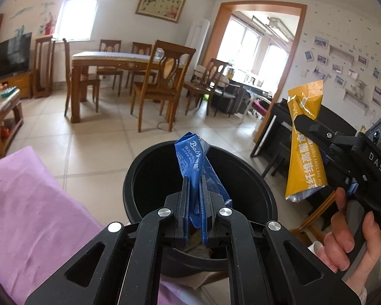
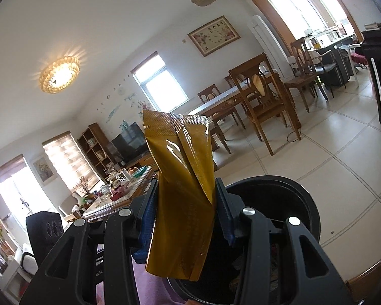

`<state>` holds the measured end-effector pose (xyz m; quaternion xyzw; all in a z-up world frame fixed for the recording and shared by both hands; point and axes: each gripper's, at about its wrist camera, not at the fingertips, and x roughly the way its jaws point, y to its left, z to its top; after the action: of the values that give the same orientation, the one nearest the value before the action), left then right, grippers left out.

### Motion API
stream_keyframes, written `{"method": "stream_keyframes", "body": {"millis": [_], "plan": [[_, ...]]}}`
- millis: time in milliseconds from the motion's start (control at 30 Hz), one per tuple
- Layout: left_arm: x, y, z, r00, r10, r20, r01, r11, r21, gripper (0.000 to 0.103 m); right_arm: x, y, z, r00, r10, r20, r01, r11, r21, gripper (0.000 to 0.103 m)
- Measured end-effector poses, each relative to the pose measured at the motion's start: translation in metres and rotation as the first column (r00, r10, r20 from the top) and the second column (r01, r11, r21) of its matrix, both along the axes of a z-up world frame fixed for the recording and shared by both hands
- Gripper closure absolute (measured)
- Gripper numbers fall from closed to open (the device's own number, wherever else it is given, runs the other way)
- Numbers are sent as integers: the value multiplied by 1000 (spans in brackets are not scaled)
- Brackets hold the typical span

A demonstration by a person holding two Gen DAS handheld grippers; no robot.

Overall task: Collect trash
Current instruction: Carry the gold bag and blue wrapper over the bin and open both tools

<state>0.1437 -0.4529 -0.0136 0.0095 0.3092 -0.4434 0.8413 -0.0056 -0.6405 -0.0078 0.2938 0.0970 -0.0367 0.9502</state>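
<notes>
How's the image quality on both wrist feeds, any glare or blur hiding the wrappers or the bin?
Left wrist: sharp, blue wrapper and bin clear; windows blown out, fisheye bends the edges. Right wrist: yellow wrapper backlit and dark with a glare streak; ceiling lamp flares; bin mostly hidden.

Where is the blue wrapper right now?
In the left wrist view, the blue wrapper is clamped in the left gripper, held over the open black bin, left of the yellow packet.
</notes>
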Motion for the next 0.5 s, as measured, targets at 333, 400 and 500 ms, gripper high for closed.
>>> {"method": "stream_keyframes", "body": {"millis": [333,400,500], "plan": [[-4,-2,-1,997,58,46,-59,998,24,15,1,4,-6,1000,-18,-19,19,999,36,12],[-5,5,2,996,60,60,-61,998,21,15,1,6,-5,999,-17,-28,18,999,31,12],[-5,14,5,997,65,47,-66,998,23,15,1,6,-5,1000,-11,-27,12,999,39,12]]}}
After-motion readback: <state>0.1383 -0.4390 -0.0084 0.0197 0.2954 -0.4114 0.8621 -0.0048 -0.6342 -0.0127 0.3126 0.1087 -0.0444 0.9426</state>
